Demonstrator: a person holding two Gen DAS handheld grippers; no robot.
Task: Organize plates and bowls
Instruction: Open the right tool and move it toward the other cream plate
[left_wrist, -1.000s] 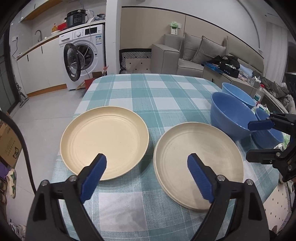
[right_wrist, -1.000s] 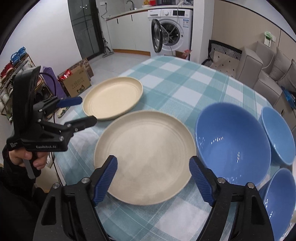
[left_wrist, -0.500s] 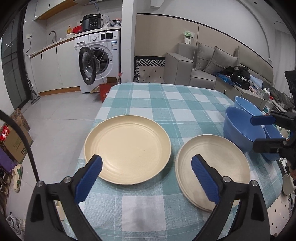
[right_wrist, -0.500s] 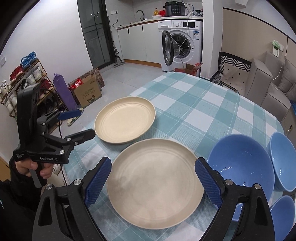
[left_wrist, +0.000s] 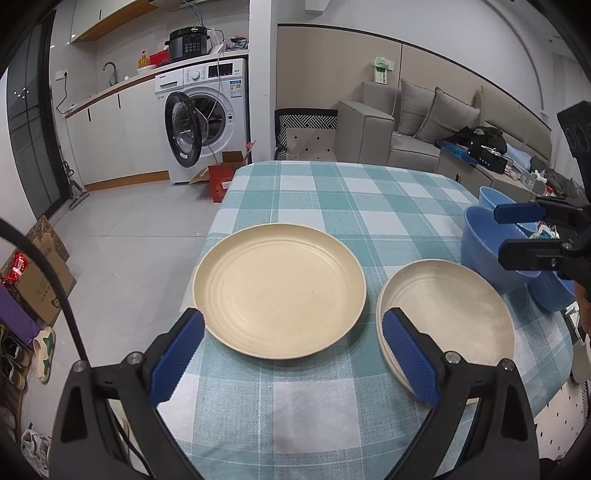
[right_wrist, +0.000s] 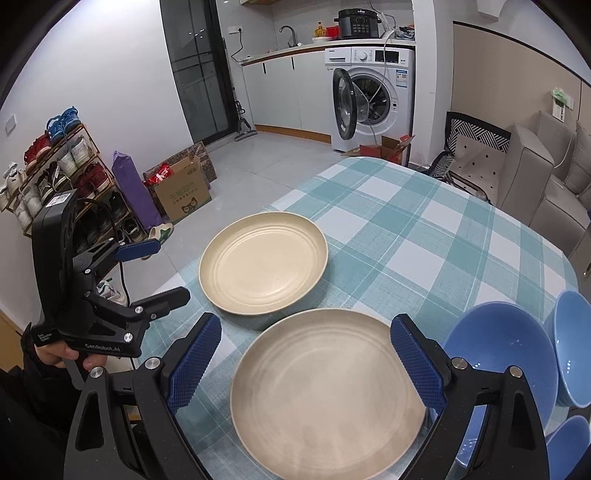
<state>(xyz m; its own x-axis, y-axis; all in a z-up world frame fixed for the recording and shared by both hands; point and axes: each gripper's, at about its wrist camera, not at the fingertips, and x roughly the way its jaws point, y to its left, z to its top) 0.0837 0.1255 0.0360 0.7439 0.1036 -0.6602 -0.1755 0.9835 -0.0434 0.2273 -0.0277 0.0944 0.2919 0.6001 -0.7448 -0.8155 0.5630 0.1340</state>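
Two cream plates and three blue bowls are what we find on the table (left_wrist: 332, 192), none of them held. Going left to right in the left wrist view: the left plate (left_wrist: 279, 291) lies flat and single near the table's left edge, with bare checked cloth all round it. We judge it the one awaiting pickup, since the left gripper (left_wrist: 291, 360) hangs just short of its near rim. Its jaws stand wide apart with nothing between the pads, a spread that suits taking a rim edge-on.

Just to its right, apart by a narrow strip of cloth, sits the right plate (left_wrist: 447, 314). A second rim shows under its near-left edge, so we take it for a stack already begun and the likely destination.

Further right, the bowls crowd the table's right edge: a large bowl (right_wrist: 498, 354) just beside the stack, a second bowl (right_wrist: 572, 343) behind it, a third bowl (right_wrist: 569, 446) nearest. They are close together but not nested.

The right gripper (right_wrist: 306, 365) hovers over the stack, jaws near their widest, gripping nothing; the plate merely lies below them. We judge the bowls unsorted.
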